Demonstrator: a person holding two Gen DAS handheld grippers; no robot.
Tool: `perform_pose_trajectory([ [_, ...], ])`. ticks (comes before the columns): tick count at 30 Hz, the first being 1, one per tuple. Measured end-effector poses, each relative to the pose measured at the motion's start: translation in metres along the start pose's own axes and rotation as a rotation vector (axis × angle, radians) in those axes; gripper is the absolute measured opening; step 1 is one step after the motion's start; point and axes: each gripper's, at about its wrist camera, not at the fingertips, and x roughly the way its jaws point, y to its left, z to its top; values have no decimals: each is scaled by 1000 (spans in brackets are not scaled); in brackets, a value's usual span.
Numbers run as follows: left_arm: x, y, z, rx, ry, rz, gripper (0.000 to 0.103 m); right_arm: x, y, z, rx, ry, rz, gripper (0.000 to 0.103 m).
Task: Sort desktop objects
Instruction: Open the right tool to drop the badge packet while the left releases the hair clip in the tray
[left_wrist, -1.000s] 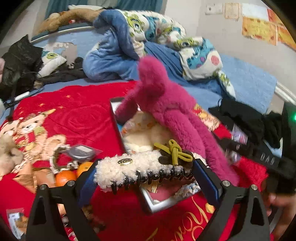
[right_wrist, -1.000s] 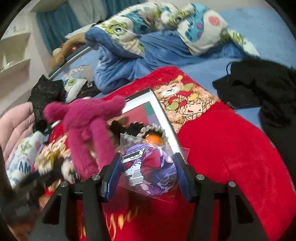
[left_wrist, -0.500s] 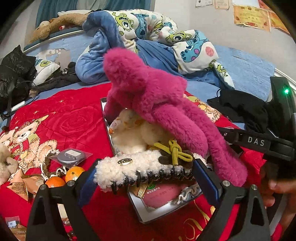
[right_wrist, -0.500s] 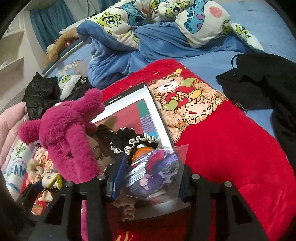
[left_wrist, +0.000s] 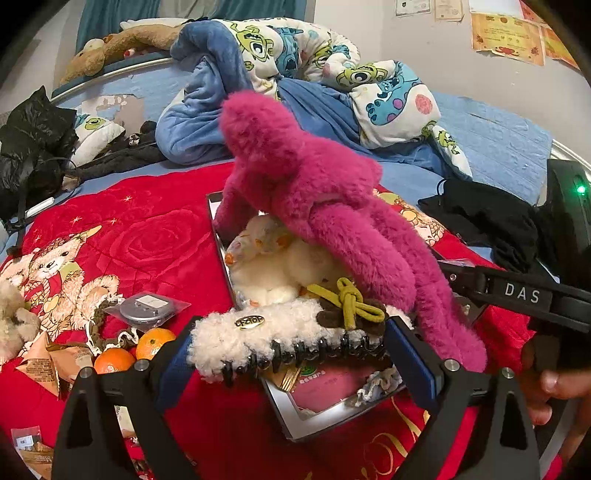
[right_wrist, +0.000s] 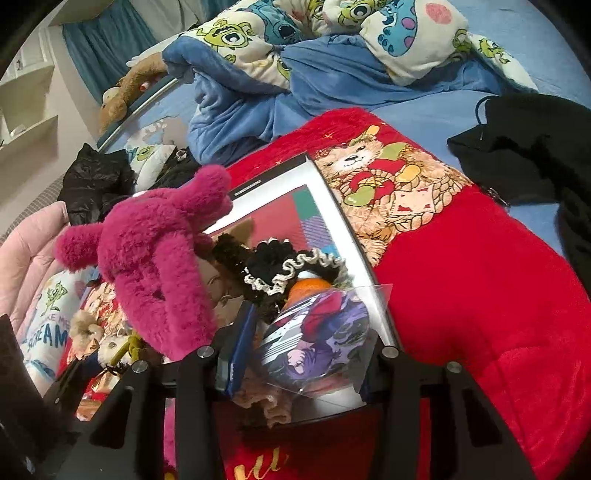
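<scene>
My left gripper (left_wrist: 291, 354) is shut on a white fluffy hair claw clip (left_wrist: 258, 332) with black teeth, held over the near end of a shallow silver-rimmed tray (left_wrist: 288, 417). The tray holds a magenta plush toy (left_wrist: 325, 206), a cream plush (left_wrist: 273, 269) and a knotted olive hair tie (left_wrist: 351, 299). My right gripper (right_wrist: 306, 354) is shut on a round anime badge in a clear bag (right_wrist: 321, 339), low over the same tray (right_wrist: 354, 243), beside the magenta plush (right_wrist: 155, 258), black scrunchies (right_wrist: 273, 266) and an orange (right_wrist: 310, 286).
The tray lies on a red bear-print blanket (left_wrist: 129, 236). Left of it are two oranges (left_wrist: 133, 350), a bagged round badge (left_wrist: 147, 308), snack packets (left_wrist: 40, 365) and a small plush (left_wrist: 11, 317). Black clothes (right_wrist: 535, 147) lie to the right, a blue quilt (left_wrist: 295, 74) behind.
Both grippers have moved closer to the tray. The right gripper has lowered the bagged badge over the tray's near end. The left still holds the claw clip.
</scene>
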Motion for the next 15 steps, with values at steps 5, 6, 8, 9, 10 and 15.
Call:
perform_pose_trajectory([
  [5,3,1,0,-4,0,1,96,3,8,-2,-8,-4,-4,44],
  [6,3,2,0,-5,0,0,96,4,10,-2,-10,-8,-15,45],
  [8,3,2,0,-5,1,0,96,5,11,-2,-7,-11,-25,45],
  [9,3,2,0,-3,0,1,96,5,10,-2,-1,-13,-26,44],
  [10,3,2,0,-3,0,2,96,5,10,-2,1,-14,-27,44],
  [15,4,2,1,-5,1,3,96,3,15,0,-17,5,9,30],
])
